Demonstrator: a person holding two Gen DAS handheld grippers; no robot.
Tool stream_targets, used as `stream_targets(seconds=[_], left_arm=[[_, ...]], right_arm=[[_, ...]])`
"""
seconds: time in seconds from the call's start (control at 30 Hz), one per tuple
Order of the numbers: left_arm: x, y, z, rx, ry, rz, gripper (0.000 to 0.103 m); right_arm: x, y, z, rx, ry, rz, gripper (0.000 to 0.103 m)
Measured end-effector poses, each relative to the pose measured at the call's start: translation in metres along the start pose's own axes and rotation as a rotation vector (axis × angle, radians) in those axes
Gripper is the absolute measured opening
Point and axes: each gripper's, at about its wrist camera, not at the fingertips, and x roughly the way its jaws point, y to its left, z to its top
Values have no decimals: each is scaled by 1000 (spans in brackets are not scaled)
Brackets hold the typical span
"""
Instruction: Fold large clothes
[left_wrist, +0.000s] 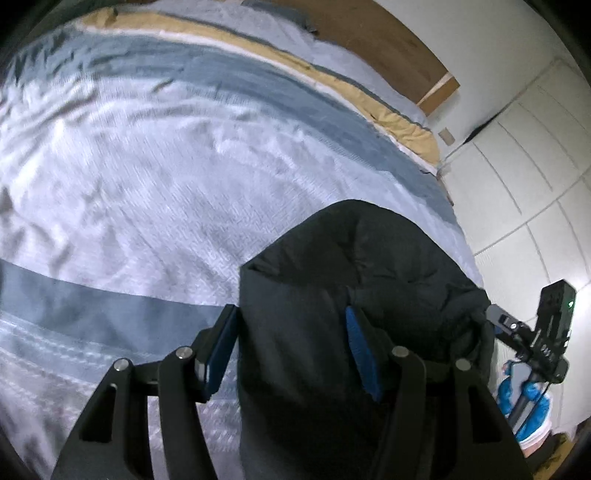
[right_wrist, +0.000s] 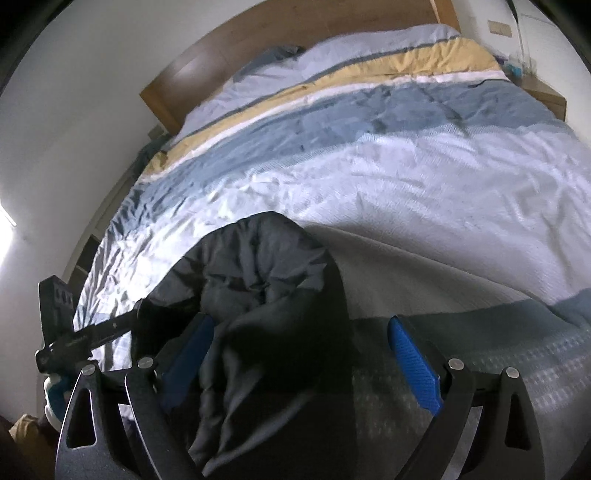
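Observation:
A black padded jacket (left_wrist: 351, 258) is bunched into a thick bundle over the near edge of the bed. In the left wrist view it fills the whole gap between the blue pads, and my left gripper (left_wrist: 290, 310) is shut on it. The right wrist view shows the same jacket (right_wrist: 258, 266) lying against the left pad (right_wrist: 188, 362). A strip of bedcover shows between the cloth and the right pad (right_wrist: 413, 369), so my right gripper (right_wrist: 301, 319) stands open around it. Each gripper's body appears beyond the jacket in the other's view.
A wide bedcover (left_wrist: 147, 166) striped in pale blue, grey-blue and yellow spreads ahead, rumpled. Behind it stands a wooden headboard (right_wrist: 295, 22). White wardrobe doors (left_wrist: 517, 166) run along one side and a wooden nightstand (right_wrist: 546, 96) sits at the far corner. A blue-gloved hand (left_wrist: 524, 398) holds the right gripper.

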Motion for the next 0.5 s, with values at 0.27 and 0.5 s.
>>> stream_targets(seconds=[0.27,0.5], left_arm=[[46,12,-7,-98,44,-14,51],[20,-13,-13,-19,23,5,12]], right_arm=[[52,-10,3,25,79,-18,47],[26,11,1,-78,70,-40,18]])
